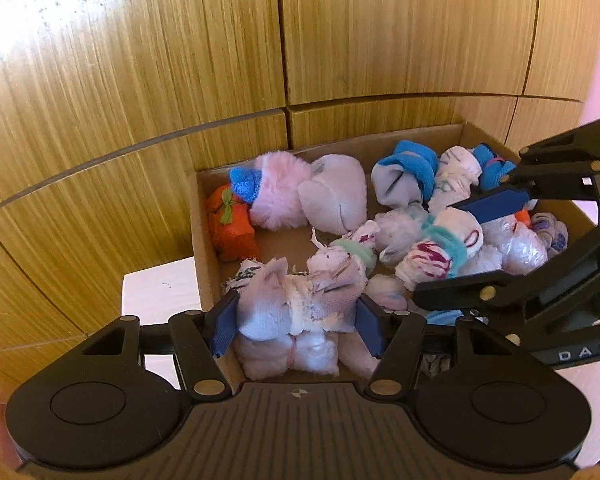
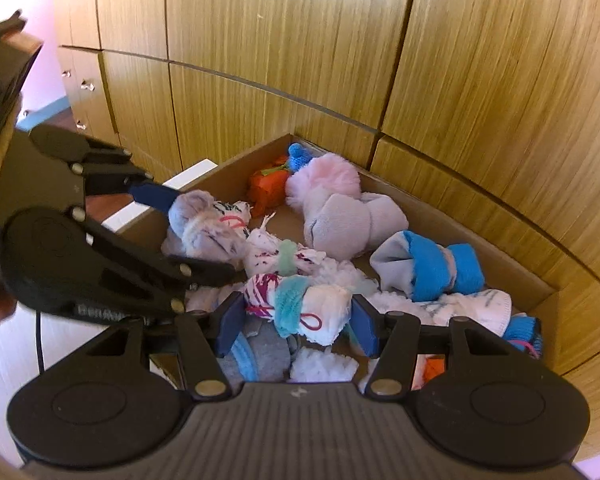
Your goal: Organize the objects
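A cardboard box (image 1: 199, 240) holds several rolled sock bundles. My left gripper (image 1: 296, 328) is shut on a pale lavender and white sock bundle (image 1: 296, 304), held over the box's near left corner. The right wrist view shows that same left gripper (image 2: 192, 236) at the left, with the lavender bundle (image 2: 204, 224) in it. My right gripper (image 2: 298, 324) is shut on a white sock bundle with a teal band (image 2: 300, 308) and magenta marks. From the left wrist, the right gripper (image 1: 456, 248) comes in from the right, gripping the teal-banded bundle (image 1: 448, 244) above the pile.
An orange bundle (image 1: 232, 228), a fluffy pink one (image 1: 278, 192), a grey one (image 1: 336, 196) and a blue-cuffed one (image 1: 404, 176) lie along the box's far side. Wooden cabinet fronts (image 1: 340, 40) stand right behind the box. A white surface (image 1: 160, 288) lies to its left.
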### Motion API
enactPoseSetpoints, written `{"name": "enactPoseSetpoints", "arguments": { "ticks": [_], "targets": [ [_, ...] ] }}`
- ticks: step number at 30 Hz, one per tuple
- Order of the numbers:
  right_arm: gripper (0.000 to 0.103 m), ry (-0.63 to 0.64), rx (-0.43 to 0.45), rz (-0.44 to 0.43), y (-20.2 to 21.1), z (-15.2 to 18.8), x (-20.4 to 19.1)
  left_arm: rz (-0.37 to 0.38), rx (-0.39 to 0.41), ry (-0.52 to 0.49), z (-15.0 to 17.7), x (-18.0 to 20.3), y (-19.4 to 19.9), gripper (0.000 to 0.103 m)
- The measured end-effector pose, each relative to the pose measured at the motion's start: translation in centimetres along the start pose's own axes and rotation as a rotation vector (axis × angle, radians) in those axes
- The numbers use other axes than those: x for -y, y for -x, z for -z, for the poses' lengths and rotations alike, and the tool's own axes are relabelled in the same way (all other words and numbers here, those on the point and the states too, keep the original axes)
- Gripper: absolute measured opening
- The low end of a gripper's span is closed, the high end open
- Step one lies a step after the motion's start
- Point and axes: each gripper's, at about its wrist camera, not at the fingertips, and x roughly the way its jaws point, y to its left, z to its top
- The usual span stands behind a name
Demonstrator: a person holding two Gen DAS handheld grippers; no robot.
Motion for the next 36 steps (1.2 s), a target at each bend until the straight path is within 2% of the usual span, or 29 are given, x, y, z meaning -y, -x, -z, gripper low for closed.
{"name": "enactPoseSetpoints", "arguments": {
  "ticks": [6, 15, 17, 20, 25, 29, 32, 36],
  "targets": [
    [0.055, 0.001, -0.009, 0.012, 0.3, -0.2, 0.0, 0.001, -0.021, 0.017, -0.5, -0.1, -0.1, 0.069],
    [0.067, -0.010, 0.014, 0.040, 2.2, 0.1, 0.0, 0.009, -0.022, 0.063, -0.7, 0.1, 1.3, 0.082],
    [0.068, -0.021, 0.029, 0.045, 3.2, 0.2, -0.1, -0.003, -0.020, 0.087, -0.7, 0.1, 2.1, 0.093],
    [0.074, -0.040, 0.057, 0.069, 5.1, 0.7, -0.7, -0.061, 0.023, 0.090, -0.3, 0.3, 3.9, 0.102],
    [0.078, -0.097, 0.103, 0.100, 8.8, 2.7, -2.5, -0.084, 0.058, 0.137, 0.6, 0.2, 7.1, 0.102],
    [0.082, -0.170, 0.157, 0.113, 11.5, 5.5, -4.5, -0.105, 0.071, 0.177, 1.7, 0.4, 9.2, 0.102],
    [0.083, -0.232, 0.179, 0.091, 12.6, 7.7, -5.9, -0.112, 0.069, 0.173, 2.2, 1.1, 10.0, 0.102],
    [0.083, -0.268, 0.174, 0.082, 13.1, 9.6, -7.2, -0.215, 0.041, 0.110, 2.3, 3.3, 10.5, 0.102]
  ]
}}
